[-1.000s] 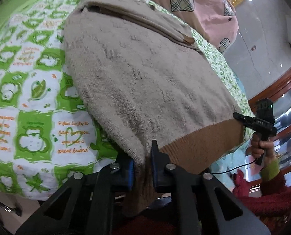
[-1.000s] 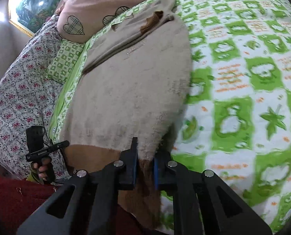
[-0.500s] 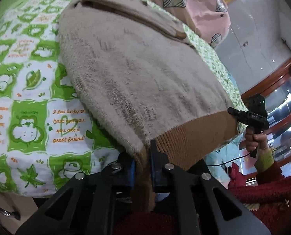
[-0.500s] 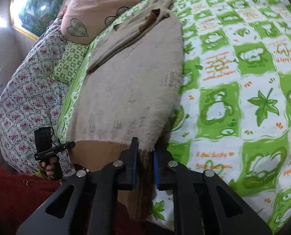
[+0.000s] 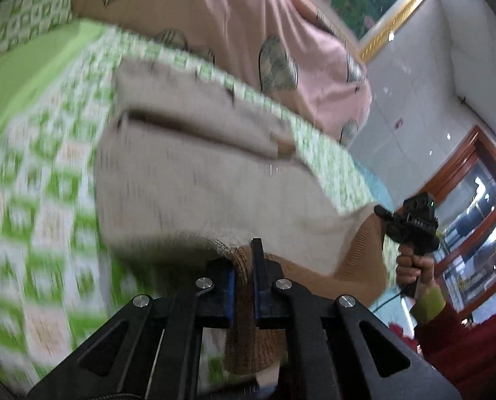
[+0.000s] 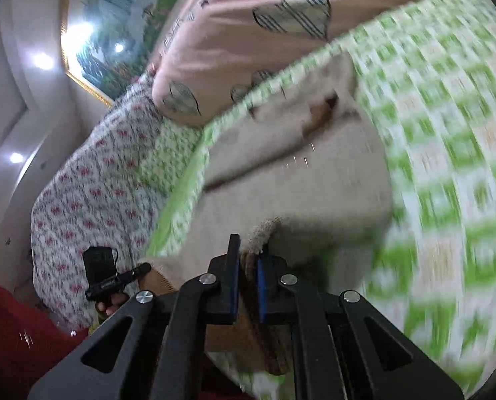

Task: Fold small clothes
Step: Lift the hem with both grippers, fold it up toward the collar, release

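Left wrist view shows both grippers, left gripper [image 5: 244,260] and right gripper [image 6: 248,256], clamped on the sweater [image 5: 198,180] hem, lifted mid-fold; next, lay the hem toward the collar.

A green-and-white patterned bedsheet [image 5: 41,180] covers the bed. At its far end lies a pink pillow [image 5: 234,23]; beside that, a floral quilt [image 6: 91,193]. A framed painting [image 6: 114,33] hangs above the pillow.

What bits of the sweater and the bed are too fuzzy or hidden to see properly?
- Sweater knit pattern: smeared by motion blur in both wrist views.
- Bedsheet print and lettering: blurred, unreadable.
- Brown hem, lower end: hidden behind the left gripper in its own view.
- Hem under the right gripper: covered by its frame.
- Sweater's underside: pressed against the bed, unseen.
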Available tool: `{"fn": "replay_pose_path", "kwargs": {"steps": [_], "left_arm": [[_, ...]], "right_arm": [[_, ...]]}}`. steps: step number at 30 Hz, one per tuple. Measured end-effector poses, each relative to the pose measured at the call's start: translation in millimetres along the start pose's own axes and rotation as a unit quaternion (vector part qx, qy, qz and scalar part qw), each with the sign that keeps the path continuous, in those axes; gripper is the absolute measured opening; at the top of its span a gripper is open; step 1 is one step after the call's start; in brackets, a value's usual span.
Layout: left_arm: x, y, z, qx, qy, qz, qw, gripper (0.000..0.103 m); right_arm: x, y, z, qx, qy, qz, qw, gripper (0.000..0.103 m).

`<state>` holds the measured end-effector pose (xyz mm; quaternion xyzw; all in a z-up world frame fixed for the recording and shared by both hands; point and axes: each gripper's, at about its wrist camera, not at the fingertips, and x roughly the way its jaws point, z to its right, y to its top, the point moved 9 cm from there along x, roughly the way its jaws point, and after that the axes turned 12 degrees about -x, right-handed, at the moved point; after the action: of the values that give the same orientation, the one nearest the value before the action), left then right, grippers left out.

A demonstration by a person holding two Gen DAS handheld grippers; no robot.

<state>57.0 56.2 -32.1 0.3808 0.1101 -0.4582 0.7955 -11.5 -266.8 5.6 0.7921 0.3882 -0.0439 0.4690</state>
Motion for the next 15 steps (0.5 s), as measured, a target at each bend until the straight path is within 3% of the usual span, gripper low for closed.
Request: {"fn": "replay_pose_path", "kwargs": {"steps": [6,10,15], "left_arm": [[17,104,4,-0.002,-0.023,0.083,0.9963,0.006],[33,159,-13,-0.019,-0.029,0.102,0.9942,0.006],[73,215,-30,-0.02,-0.003,0.106,0.9941,0.005]], "right_arm": [[41,78,20,0.002,-0.007,0.049,0.999,0.009],[69,121,44,0.008,-0.02,0.059,0.998,0.009],[101,163,72,0.016,-0.035,0.067,0.997,0.009]]}}
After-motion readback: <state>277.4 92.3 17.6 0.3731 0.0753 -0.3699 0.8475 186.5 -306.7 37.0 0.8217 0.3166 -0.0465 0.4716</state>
